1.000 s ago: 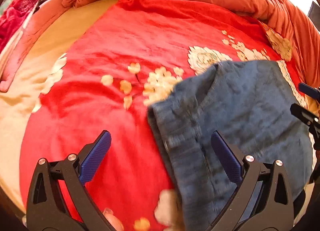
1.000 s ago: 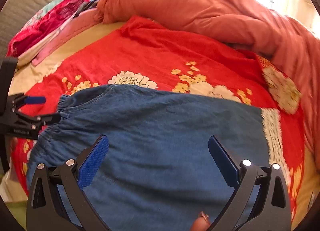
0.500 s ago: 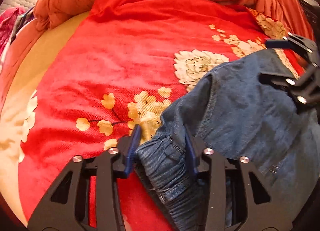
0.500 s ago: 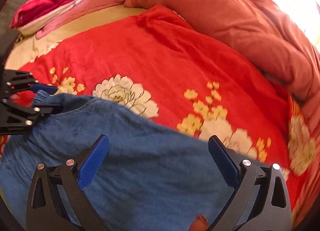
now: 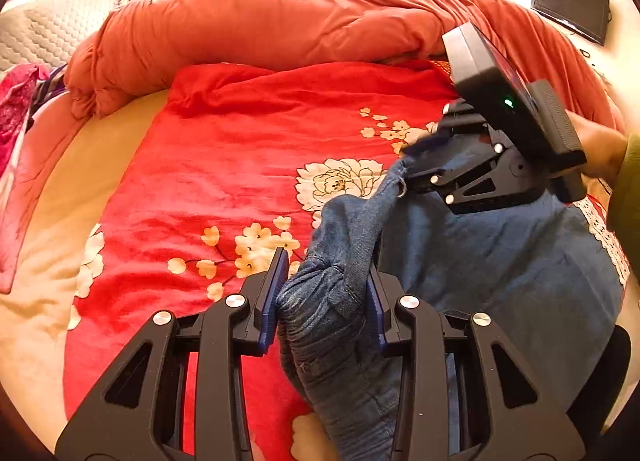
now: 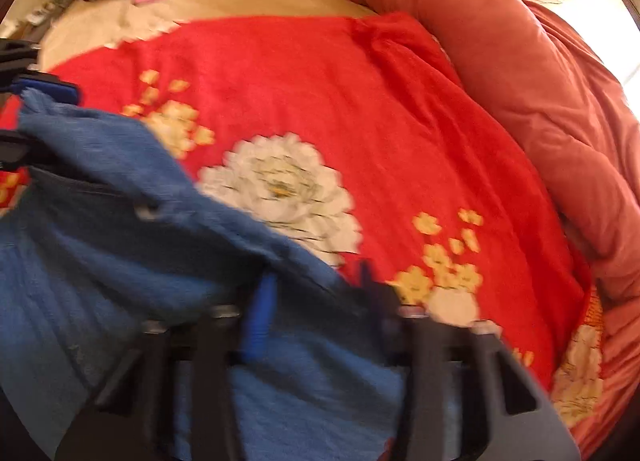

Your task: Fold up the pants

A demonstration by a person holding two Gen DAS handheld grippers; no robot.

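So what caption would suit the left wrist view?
Left gripper clamps bunched blue denim pants over a red floral blanket.

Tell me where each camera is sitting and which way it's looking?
Left wrist view: sits on the left gripper, looking down along its fingers, which pinch the blue pants on the red flowered blanket; the person's other hand shows too.
Right wrist view: sits on the right gripper, looking down across the bed; it is blurry, with its jaws closing on the pants' edge.
Both share the pants, blanket, orange quilt, and each sees the other gripper.
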